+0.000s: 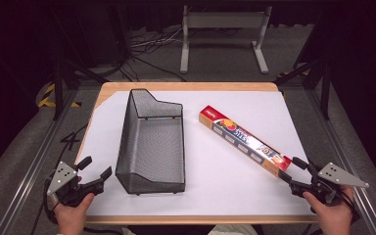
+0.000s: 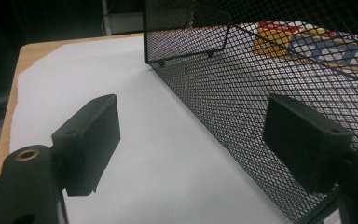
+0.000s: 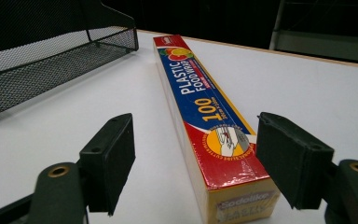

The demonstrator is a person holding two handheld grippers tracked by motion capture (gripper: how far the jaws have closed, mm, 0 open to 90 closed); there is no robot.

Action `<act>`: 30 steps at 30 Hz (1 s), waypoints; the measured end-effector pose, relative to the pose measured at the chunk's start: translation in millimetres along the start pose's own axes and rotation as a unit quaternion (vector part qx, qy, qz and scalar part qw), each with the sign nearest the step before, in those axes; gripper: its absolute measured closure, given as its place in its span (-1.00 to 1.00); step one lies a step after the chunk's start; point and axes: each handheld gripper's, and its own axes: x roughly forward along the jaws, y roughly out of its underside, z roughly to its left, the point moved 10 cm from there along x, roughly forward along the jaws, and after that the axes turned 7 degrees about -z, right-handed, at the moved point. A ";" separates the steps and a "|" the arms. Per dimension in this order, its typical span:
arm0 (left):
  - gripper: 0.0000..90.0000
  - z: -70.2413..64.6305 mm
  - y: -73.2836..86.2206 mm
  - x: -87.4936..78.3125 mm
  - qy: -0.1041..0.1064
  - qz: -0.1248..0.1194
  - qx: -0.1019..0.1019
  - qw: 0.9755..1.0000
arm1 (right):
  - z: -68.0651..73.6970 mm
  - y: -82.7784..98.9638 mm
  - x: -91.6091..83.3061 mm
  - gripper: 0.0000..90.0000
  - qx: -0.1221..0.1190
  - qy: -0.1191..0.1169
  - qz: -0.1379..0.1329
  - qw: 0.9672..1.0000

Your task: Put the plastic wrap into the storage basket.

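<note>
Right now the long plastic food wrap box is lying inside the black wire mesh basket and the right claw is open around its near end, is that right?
Not quite. The long plastic food wrap box lies on the white table sheet, beside the black wire mesh basket, not inside it; the high view shows this. The right claw is indeed open around its near end.

Your high view looks down on the tabletop [image 1: 254, 196]; both gripper views sit low, sharing the mesh basket [image 1: 152, 142].

Left gripper [image 2: 191, 140] jaws stand apart beside the mesh basket [image 2: 261, 93]: one over white paper [image 2: 98, 70], one against the basket wall.
</note>
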 end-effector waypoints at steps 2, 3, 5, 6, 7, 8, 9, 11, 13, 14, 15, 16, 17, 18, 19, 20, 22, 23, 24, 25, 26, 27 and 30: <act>-0.57 0.5 0.1 0.2 -0.002 0.001 0.002 1.000 | 0.5 -3.5 1.0 -0.32 -0.003 -0.004 0.000 1.000; -0.57 0.4 -0.5 0.2 -0.004 -0.001 0.000 1.000 | 1.1 -5.5 1.5 -0.32 0.000 -0.007 0.001 1.000; -0.57 0.4 -1.0 -0.2 -0.005 -0.002 0.000 1.000 | 1.6 -8.7 2.0 -0.31 -0.002 -0.010 -0.002 1.000; -0.57 0.5 -1.7 -0.9 -0.006 -0.003 0.001 1.000 | 1.7 -12.2 2.4 -0.30 -0.007 -0.012 -0.006 1.000; -0.57 0.2 -2.5 -1.4 -0.005 -0.004 0.000 1.000 | 2.6 -18.5 2.8 -0.29 -0.007 -0.017 -0.009 1.000; -0.57 0.2 -3.1 -1.6 -0.005 -0.006 0.001 1.000 | 3.0 -21.9 3.0 -0.29 -0.007 -0.019 -0.013 1.000; -0.57 0.1 -3.3 -1.8 -0.004 -0.006 0.003 1.000 | 3.9 -25.1 3.3 -0.29 -0.004 -0.022 -0.018 1.000; -0.57 -0.6 -3.4 -1.7 -0.003 -0.007 0.004 1.000 | 4.1 -30.2 4.2 -0.29 -0.009 -0.026 -0.023 0.999; -0.57 -0.8 -3.4 -1.7 -0.004 -0.006 0.002 1.000 | 4.8 -35.4 4.9 -0.29 -0.013 -0.028 -0.026 0.999; -0.57 -1.0 -3.6 -1.6 -0.004 -0.007 0.002 1.000 | 4.8 -35.4 4.9 -0.29 -0.013 -0.028 -0.026 0.999; -0.57 -1.2 -3.7 -1.7 -0.001 -0.006 0.005 1.000 | 5.5 -37.8 5.2 -0.29 -0.009 -0.033 -0.026 0.999; -0.57 -1.5 -3.7 -1.6 -0.001 -0.006 0.006 1.000 | 5.7 -41.4 5.6 -0.30 -0.007 -0.035 -0.025 0.999; -0.57 -2.2 -3.5 -1.5 0.000 -0.005 0.006 1.000 | 6.0 -43.6 5.8 -0.30 -0.007 -0.036 -0.024 0.999; -0.57 -2.2 -3.3 -1.4 0.001 -0.005 0.009 1.000 | 6.0 -47.4 6.8 -0.31 -0.012 -0.038 -0.022 0.999; -0.57 -2.2 -3.1 -1.4 0.001 -0.004 0.009 1.000 | 5.0 -50.2 7.8 -0.33 -0.017 -0.038 -0.018 0.999; -0.57 -2.1 -3.4 -1.4 0.001 -0.005 0.007 1.000 | 4.2 -53.0 9.0 -0.35 -0.018 -0.036 -0.015 0.999; -0.57 -1.9 -3.5 -1.4 0.001 -0.005 0.008 1.000 | 2.7 -60.1 12.6 -0.39 -0.012 -0.040 -0.011 0.999; -0.57 -1.9 -3.5 -1.4 0.001 -0.005 0.008 1.000 | 2.6 -65.4 15.2 -0.42 -0.005 -0.045 -0.010 0.999; -0.57 -1.7 -3.2 -1.2 0.001 -0.005 0.007 1.000 | 2.0 -68.8 17.1 -0.45 -0.002 -0.042 -0.009 0.999; -0.57 -1.5 -2.8 -1.0 0.001 -0.004 0.007 1.000 | 1.4 -71.1 18.7 -0.45 -0.006 -0.043 -0.007 0.999; -0.57 -1.2 -2.4 -0.8 0.001 -0.003 0.007 1.000 | 1.4 -73.4 20.2 -0.45 -0.009 -0.044 -0.007 0.999; -0.57 -0.9 -1.9 -0.3 0.001 -0.002 0.008 1.000 | 1.4 -75.9 22.1 -0.45 -0.013 -0.044 -0.004 0.999; -0.57 -0.9 -2.1 0.0 0.002 -0.002 0.007 1.000 | 2.3 -80.6 26.6 -0.47 -0.019 -0.049 0.000 0.999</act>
